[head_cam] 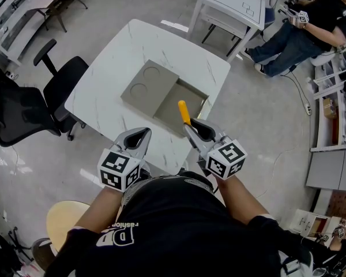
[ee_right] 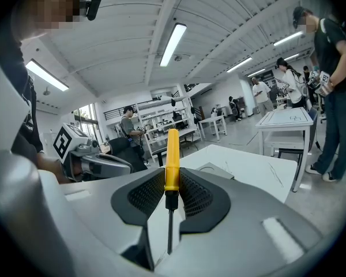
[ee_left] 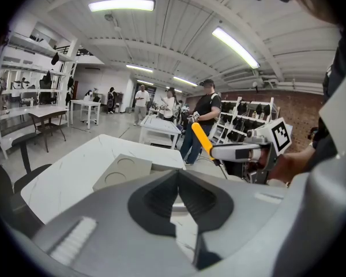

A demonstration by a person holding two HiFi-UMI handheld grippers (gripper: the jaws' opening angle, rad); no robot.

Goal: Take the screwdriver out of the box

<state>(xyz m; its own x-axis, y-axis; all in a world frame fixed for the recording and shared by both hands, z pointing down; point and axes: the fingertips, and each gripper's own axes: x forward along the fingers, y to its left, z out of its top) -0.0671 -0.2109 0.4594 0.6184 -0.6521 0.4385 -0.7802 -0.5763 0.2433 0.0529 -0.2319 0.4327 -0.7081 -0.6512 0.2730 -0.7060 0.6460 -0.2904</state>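
Note:
A yellow-handled screwdriver [head_cam: 184, 112] is held up over the near edge of the open grey box [head_cam: 187, 100], with my right gripper [head_cam: 190, 127] shut on it. In the right gripper view its handle [ee_right: 172, 154] stands upright between the black pads and the dark shaft points back toward the camera. The box's flat lid [head_cam: 149, 86], with two round recesses, lies beside the box on the white table [head_cam: 104, 79]. My left gripper [head_cam: 139, 136] hovers at the table's near edge, shut and holding nothing. The left gripper view shows the screwdriver [ee_left: 202, 140] off to the right.
A black office chair [head_cam: 57, 91] stands left of the table. A second white table [head_cam: 230, 4] is behind it, and a seated person [head_cam: 311, 27] is at the upper right. A wooden stool [head_cam: 63, 224] is by my left side. Shelves [head_cam: 334, 108] line the right wall.

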